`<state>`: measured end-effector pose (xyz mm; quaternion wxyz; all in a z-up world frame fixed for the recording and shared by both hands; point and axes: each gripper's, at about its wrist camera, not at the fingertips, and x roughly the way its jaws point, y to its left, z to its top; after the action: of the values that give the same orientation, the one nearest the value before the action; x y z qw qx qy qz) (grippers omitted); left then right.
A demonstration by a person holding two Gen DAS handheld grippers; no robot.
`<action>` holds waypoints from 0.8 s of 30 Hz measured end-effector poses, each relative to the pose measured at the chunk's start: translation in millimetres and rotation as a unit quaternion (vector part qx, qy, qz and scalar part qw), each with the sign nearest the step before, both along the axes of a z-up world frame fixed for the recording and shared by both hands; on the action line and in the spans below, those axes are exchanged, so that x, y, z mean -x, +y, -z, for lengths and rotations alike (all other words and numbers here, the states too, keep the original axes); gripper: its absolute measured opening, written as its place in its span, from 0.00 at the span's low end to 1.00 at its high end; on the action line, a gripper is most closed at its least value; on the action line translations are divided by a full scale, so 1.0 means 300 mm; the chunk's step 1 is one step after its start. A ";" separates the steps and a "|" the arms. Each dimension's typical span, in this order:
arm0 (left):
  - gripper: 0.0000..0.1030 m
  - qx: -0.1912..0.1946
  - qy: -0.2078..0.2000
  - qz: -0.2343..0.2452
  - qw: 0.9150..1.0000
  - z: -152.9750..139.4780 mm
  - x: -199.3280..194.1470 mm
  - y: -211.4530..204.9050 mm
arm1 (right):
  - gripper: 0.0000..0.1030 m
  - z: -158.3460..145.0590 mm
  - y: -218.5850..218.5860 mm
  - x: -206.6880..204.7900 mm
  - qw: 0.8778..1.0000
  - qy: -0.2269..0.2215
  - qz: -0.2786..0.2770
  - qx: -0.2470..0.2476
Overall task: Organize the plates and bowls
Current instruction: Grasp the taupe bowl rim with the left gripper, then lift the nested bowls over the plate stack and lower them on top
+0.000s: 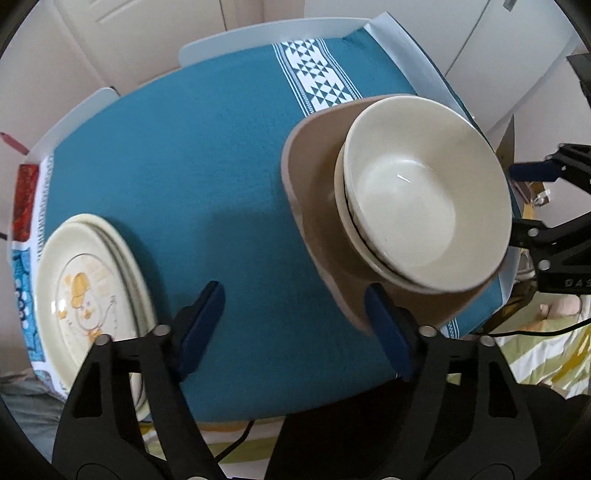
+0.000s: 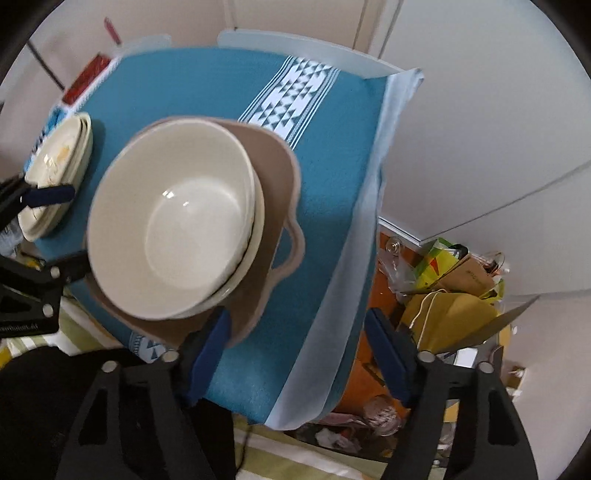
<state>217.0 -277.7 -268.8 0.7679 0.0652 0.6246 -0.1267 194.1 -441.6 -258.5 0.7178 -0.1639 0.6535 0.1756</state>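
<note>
Stacked cream bowls (image 1: 424, 199) sit inside a wide tan dish with a loop handle (image 1: 314, 206) on the teal tablecloth (image 1: 203, 166). They also show in the right wrist view, bowls (image 2: 177, 221), tan dish (image 2: 280, 206). A stack of cream plates with an orange cartoon print (image 1: 92, 291) lies at the table's left edge; it also shows in the right wrist view (image 2: 55, 173). My left gripper (image 1: 295, 325) is open and empty, its right finger by the tan dish's near rim. My right gripper (image 2: 299, 350) is open and empty, its left finger at the dish's near rim.
The table's right edge drops to a floor with bags and cardboard clutter (image 2: 454, 295). A white chair back (image 1: 266, 33) stands behind the table. A striped green cloth (image 1: 546, 354) lies below the near edge. White walls and doors surround.
</note>
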 end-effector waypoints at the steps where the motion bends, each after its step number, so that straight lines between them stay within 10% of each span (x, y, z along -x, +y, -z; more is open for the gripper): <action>1: 0.63 0.003 0.002 0.003 1.000 0.006 -0.005 -0.003 | 0.58 0.012 0.006 -0.005 1.000 0.007 -0.004 -0.005; 14: 0.15 0.043 0.000 0.037 0.998 0.102 -0.043 -0.064 | 0.21 0.126 0.040 -0.004 0.997 -0.009 -0.029 -0.071; 24: 0.11 0.036 -0.033 0.045 0.998 0.097 -0.033 -0.081 | 0.13 0.126 -0.004 0.019 0.990 -0.044 0.019 -0.131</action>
<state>227.0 -302.0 -298.0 0.7834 0.0696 0.5904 -0.1814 188.4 -442.8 -296.3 0.7647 -0.0632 0.5952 0.2384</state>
